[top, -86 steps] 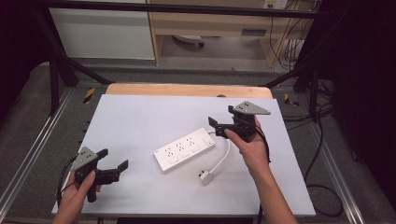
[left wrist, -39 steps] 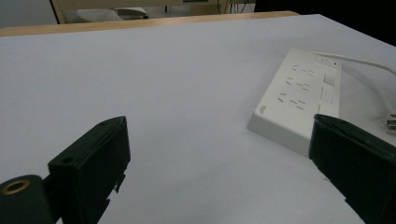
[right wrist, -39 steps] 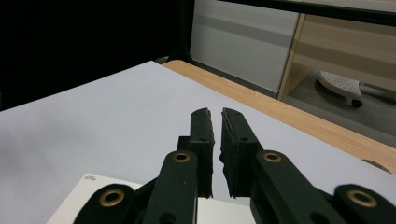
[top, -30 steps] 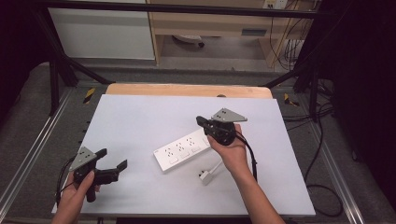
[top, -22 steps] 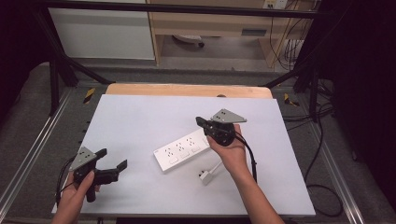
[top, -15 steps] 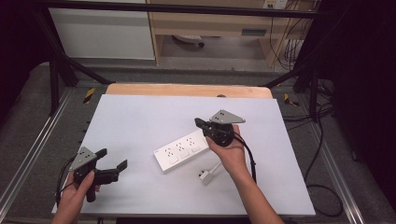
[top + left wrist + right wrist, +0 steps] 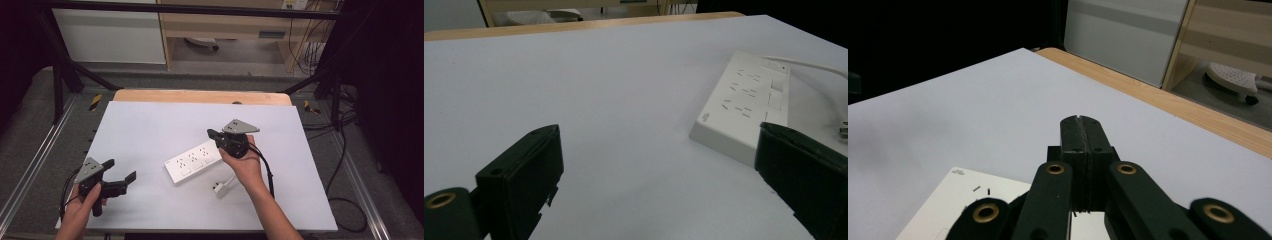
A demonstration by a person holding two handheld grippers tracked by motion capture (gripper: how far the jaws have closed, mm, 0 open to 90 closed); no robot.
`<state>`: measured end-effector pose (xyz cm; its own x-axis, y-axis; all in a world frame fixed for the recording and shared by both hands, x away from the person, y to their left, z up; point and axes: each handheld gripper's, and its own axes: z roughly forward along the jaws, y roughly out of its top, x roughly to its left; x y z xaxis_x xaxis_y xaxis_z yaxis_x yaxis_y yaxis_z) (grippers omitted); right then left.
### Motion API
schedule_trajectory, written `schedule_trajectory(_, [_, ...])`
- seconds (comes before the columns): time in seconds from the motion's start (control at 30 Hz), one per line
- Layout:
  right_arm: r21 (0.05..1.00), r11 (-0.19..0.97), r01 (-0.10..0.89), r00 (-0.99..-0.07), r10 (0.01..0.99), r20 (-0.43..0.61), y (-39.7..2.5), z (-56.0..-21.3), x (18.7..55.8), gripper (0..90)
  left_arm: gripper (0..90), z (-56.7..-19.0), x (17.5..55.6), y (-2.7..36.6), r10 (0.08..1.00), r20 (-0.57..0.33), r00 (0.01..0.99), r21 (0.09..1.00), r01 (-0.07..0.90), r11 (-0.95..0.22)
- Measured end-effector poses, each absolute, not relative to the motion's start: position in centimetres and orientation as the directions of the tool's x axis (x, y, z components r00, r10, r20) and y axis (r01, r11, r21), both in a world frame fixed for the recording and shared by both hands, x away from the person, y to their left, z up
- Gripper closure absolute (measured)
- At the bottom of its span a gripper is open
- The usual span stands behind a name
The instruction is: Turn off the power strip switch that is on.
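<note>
A lab or test bay: the white-topped counter (image 7: 150, 125) stands inside a black metal frame (image 7: 60, 75), loose cables (image 7: 345, 150) trail over grey floor right of the counter, and plain cabinets (image 7: 110, 35) stand beyond it.

Black jaws; brass-ringed screw holes

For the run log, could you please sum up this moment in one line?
right gripper: shut, empty, over power strip end | left gripper: open, apart at table corner | plug: loose on table
</note>
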<state>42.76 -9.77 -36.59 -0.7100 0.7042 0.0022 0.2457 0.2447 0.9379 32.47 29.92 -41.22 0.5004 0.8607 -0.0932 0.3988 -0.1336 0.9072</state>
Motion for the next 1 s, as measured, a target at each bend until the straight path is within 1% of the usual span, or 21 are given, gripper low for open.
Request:
schedule_trajectory(0.23, [0.934,0.253,0.253,-0.713,0.701,0.003,-9.6,-37.1,42.8,90.0,5.3,-41.2,32.5,29.9,0.861,-0.093,0.500,0.907,0.400,-0.135])
schedule_trajectory(1.0, [0.903,0.282,0.325,-0.700,0.713,0.029,-9.8,-39.2,43.1,90.0,5.3,-41.3,32.5,29.9,0.859,-0.087,0.504,0.906,0.398,-0.142])
